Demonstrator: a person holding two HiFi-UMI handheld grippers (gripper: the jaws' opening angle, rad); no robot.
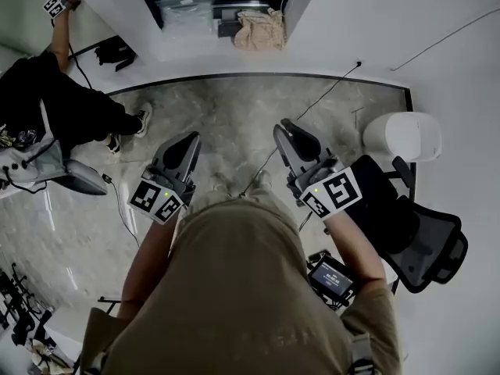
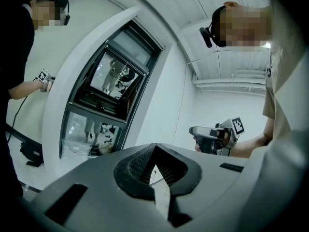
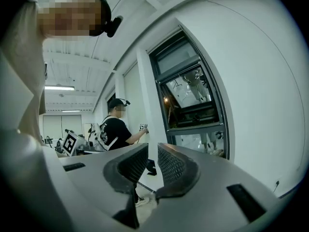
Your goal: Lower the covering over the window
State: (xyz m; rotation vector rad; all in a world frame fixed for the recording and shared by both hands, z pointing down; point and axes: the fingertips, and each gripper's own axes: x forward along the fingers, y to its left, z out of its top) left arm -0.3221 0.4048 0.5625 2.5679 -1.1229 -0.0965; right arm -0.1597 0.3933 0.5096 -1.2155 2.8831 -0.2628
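Both grippers are pointing across the grey marbled floor (image 1: 234,112) toward the window (image 1: 207,6), which is sitting in the white wall (image 1: 375,22) ahead; its covering is not showing clearly. The left gripper (image 1: 187,141) is holding its jaws together, empty; the right gripper (image 1: 286,128) is showing jaws slightly apart, gripping nothing. A black office chair (image 1: 426,241) is standing at the right.

Head view steeply down; gripper views share window (image 2: 113,86).
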